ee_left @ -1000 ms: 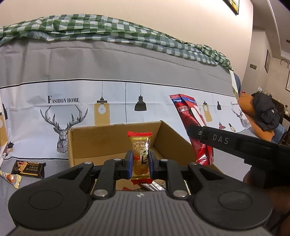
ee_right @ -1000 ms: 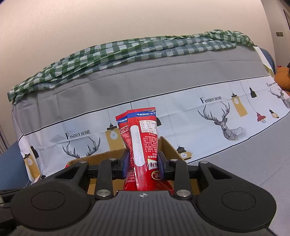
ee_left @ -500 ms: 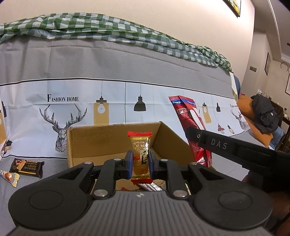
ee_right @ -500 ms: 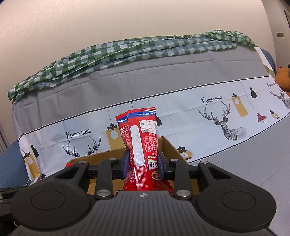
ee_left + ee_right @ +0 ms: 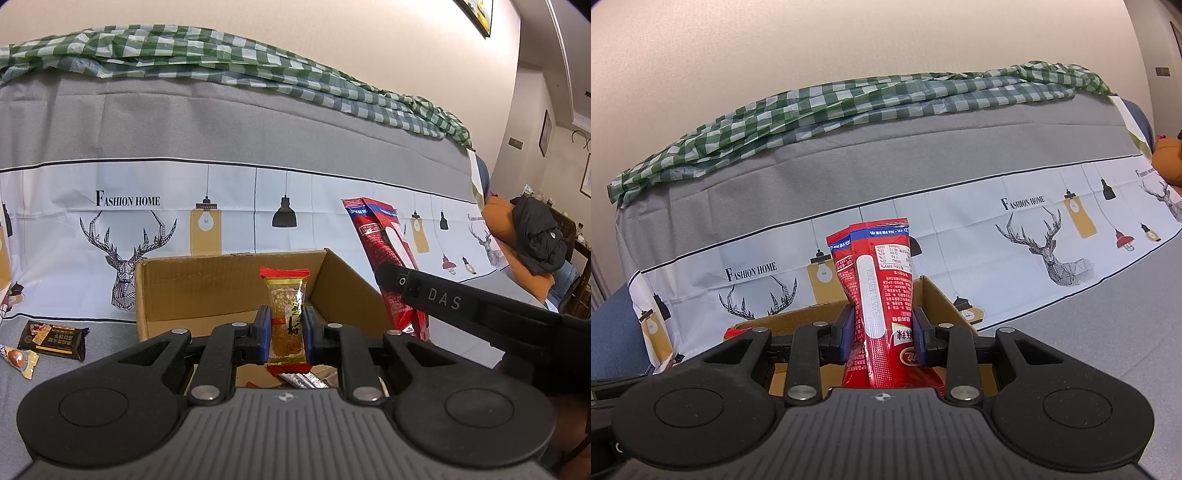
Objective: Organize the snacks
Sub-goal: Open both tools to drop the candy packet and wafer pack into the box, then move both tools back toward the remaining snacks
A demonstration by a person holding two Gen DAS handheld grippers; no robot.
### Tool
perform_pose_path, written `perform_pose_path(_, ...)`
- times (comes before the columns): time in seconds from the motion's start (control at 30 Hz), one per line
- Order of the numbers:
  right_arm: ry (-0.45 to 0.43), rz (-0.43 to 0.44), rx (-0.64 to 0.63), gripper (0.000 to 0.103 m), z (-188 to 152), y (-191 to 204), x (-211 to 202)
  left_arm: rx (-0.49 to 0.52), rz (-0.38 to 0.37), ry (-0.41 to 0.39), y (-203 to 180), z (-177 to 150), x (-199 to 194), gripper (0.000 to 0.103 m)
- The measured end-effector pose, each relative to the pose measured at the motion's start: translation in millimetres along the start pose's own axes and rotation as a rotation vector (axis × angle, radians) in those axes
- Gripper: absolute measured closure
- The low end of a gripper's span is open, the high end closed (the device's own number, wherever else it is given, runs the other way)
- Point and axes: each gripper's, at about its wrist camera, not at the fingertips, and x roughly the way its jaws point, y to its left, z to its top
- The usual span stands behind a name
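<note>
Snacks spread over a grey cloth-covered surface backed by a printed cover with stags, hanging lamps and the words FASHION HOME. Green checked cloth draped along the top of that backing, against a cream wall. Open cardboard box at centre, standing on the grey surface just ahead of both grippers; silver and red wrappers visible on its floor. Tall red snack bag upright between the blue pads of the right gripper, clamped at mid-height, raised over the right side of the box; white seam strip and printed label facing the right wrist camera. Same bag seen in the left wrist view at the right, with the dark body of the right gripper marked DAS crossing in front of it. Small gold peanut bar with red crimped ends, held upright and pinched narrowly in the left gripper, above the near edge of the box. Dark brown bar packet lying flat on the grey surface, left of the box. Small candy wrapper beside it at the far left edge. Dark jacket over an orange seat at the far right.
</note>
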Motion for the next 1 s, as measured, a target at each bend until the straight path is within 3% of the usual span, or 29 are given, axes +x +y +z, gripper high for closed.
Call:
perform_pose_path(0.07,0.0,0.003,0.003,0.07,0,0,0,-0.003,-0.012,0.015,0,0,2,0.083)
perform_pose_path(0.13,0.006,0.004,0.009,0.065,0,-1,0,0.0,-0.018,0.031,0,-1,3,0.064)
perform_pose_path(0.2,0.011,-0.006,0.014,0.062,1,-2,2,0.001,-0.006,0.024,0,-1,3,0.059)
perform_pose_path(0.33,0.019,-0.019,0.031,0.054,0,-3,4,-0.032,0.011,0.018,10,0,2,0.059)
perform_pose_path(0.67,0.032,0.026,0.008,0.054,-3,18,7,-0.182,0.057,0.023,56,3,0,0.071)
perform_pose_path(1.0,0.066,0.083,-0.025,0.054,-7,44,13,-0.309,0.189,0.02,131,-1,4,0.073)
